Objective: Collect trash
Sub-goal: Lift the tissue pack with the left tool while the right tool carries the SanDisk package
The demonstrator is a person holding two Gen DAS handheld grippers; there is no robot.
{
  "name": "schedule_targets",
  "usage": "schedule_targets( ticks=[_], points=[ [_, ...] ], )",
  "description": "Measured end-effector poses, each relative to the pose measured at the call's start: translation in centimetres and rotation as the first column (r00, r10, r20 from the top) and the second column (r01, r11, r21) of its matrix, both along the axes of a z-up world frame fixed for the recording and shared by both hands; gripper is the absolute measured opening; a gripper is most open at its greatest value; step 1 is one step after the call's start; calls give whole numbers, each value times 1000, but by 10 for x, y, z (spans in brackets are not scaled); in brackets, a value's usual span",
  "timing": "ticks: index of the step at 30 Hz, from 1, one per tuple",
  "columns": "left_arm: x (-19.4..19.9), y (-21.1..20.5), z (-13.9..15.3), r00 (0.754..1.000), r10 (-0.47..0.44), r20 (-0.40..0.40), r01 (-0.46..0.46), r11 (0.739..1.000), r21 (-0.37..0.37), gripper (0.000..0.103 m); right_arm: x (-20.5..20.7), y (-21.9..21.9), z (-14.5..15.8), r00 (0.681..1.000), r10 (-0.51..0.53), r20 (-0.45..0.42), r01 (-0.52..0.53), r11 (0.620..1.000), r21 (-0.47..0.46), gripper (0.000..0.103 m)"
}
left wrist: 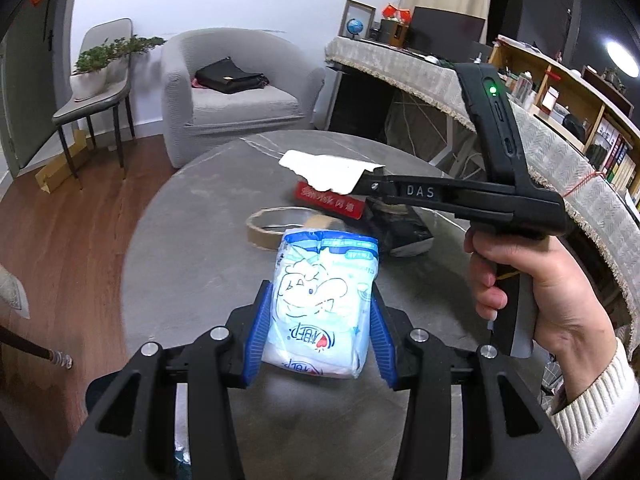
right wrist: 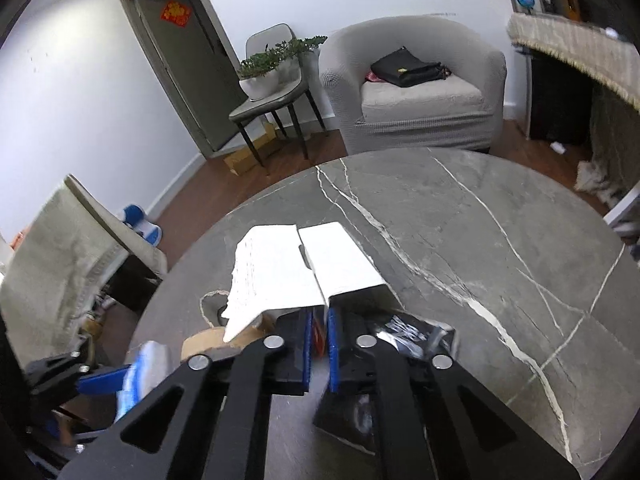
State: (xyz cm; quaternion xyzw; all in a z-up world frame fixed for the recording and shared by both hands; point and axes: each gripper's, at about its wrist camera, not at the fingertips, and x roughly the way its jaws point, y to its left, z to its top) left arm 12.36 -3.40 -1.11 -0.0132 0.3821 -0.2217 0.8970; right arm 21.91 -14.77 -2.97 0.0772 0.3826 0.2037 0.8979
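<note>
My left gripper [left wrist: 320,286] is shut on a blue and white tissue pack [left wrist: 326,264], its blue pads pressing both sides just above the grey marble table [left wrist: 180,240]. To the right, a hand [left wrist: 540,288] holds my right gripper [left wrist: 366,182], which is shut on a white sheet of paper [left wrist: 324,172] raised over the table. In the right wrist view the folded paper [right wrist: 288,268] sticks out ahead of the right gripper [right wrist: 320,314], whose jaws are closed together. The tissue pack [right wrist: 146,364] shows at the lower left there.
A red box [left wrist: 332,202], a cardboard tape roll [left wrist: 264,232] and a black foil packet [left wrist: 400,228] lie on the table beyond the pack. Behind the table stand a grey armchair [left wrist: 240,100] with a black bag and a chair [left wrist: 96,92] bearing a potted plant. A cloth-covered counter [left wrist: 400,64] runs along the right.
</note>
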Motion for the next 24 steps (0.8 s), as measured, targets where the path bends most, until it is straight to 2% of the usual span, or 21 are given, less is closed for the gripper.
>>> schedule_targets(
  ticks=[3,10,19,24],
  points=[
    [-5,16,6,999,31,16,-31,1000,-1,48,-4,13,9,999,-14,48,16,999,-46,1],
    [-14,57,9,992,121,28,-121,993,7,47,-7,32,24,995,9,98,-5,999,-38,1],
    [-26,114,8,966,255,45,-258,964,68,47,-18,82,35,988,93,127,-86,995,-56,1],
    [-28,143,1,949,313,26,-314,946,83,47,-21,103,37,984,121,132,-116,992,-44,1]
  ],
)
